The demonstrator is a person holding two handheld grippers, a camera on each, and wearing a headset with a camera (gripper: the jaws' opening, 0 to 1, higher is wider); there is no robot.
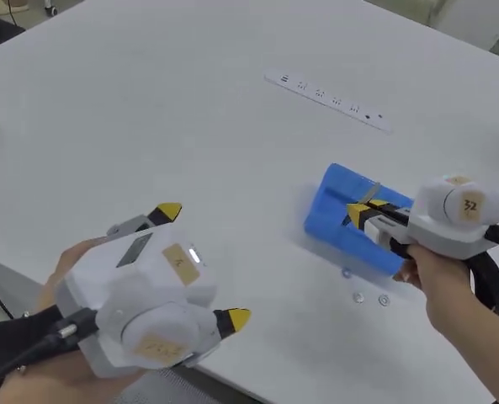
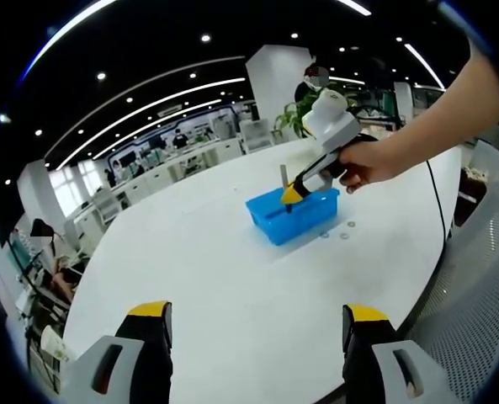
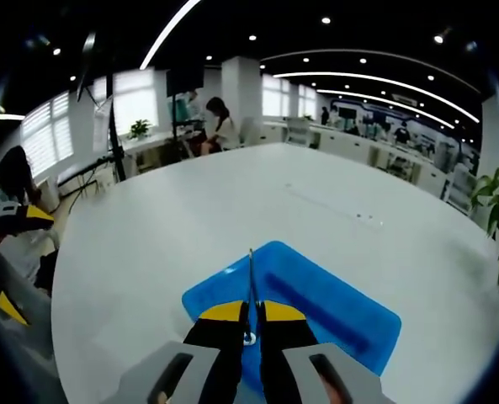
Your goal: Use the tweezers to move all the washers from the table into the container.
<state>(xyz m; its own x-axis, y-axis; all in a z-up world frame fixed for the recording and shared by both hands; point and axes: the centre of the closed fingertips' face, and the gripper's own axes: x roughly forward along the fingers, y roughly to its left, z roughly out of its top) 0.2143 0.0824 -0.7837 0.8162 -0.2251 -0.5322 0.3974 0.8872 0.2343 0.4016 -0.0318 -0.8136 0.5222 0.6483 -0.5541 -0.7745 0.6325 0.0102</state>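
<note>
My right gripper (image 1: 354,215) has its two yellow-tipped fingers (image 3: 224,313) pressed almost together, clamped on the thin metal tweezers (image 3: 251,278); nothing else sits between them. In the right gripper view the tweezers run straight ahead out of the fingers, long axis in line with them, the slim end pointing out over the blue container (image 3: 350,311); whether that end touches the container, I cannot tell. The container, a shallow rectangular tray, sits towards the right side of the white table (image 1: 190,126), directly under my right fingers. Three small washers (image 1: 359,298) lie flat on the table just beside the container, on the side facing the table's near edge, below my right hand (image 1: 438,282); they are apart from the tweezers. My left gripper (image 1: 203,265) hangs at the table's near edge, well apart from the container; its fingers (image 2: 152,313) are spread wide with nothing between them; it points across the table towards the container.
</note>
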